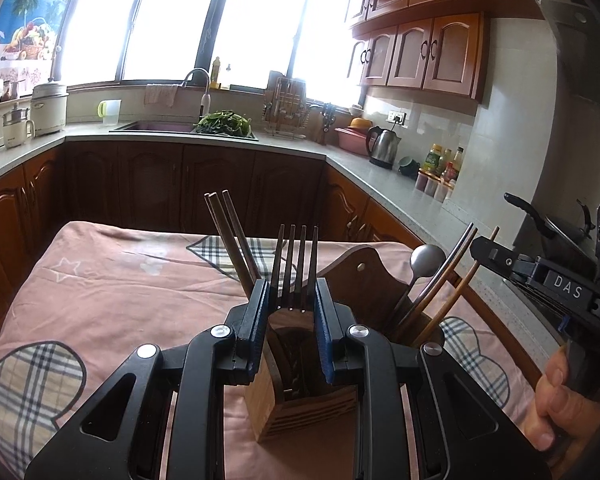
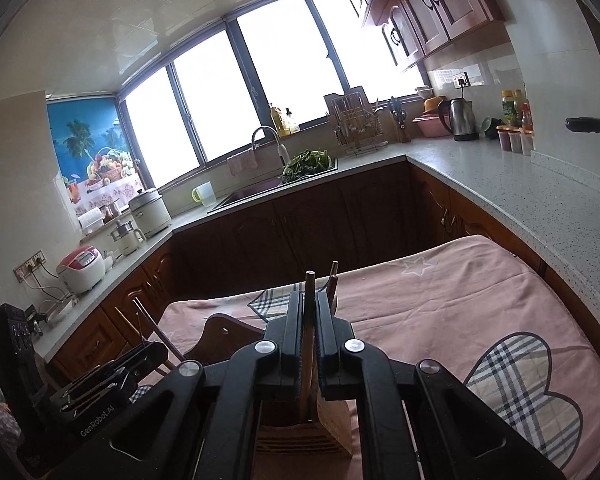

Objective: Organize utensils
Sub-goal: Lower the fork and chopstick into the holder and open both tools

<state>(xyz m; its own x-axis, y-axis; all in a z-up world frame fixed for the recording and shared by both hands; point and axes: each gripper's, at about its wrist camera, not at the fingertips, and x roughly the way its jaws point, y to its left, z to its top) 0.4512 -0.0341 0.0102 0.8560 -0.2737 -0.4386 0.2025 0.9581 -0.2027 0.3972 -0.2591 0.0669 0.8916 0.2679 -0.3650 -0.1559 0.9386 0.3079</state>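
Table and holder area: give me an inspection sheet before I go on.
Surface: table under a pink cloth with plaid patches.
Job's things: fork, tines up, in the left gripper above the wooden holder; chopsticks in the right gripper above the same holder; spoon and more chopsticks in the holder's right compartment.
Clutter: nothing seen on the cloth.
Grippers: left shut on the fork, right shut on chopsticks.
Cables: nothing seen on the table.
Surroundings: counter, sink, kettle, bright windows.
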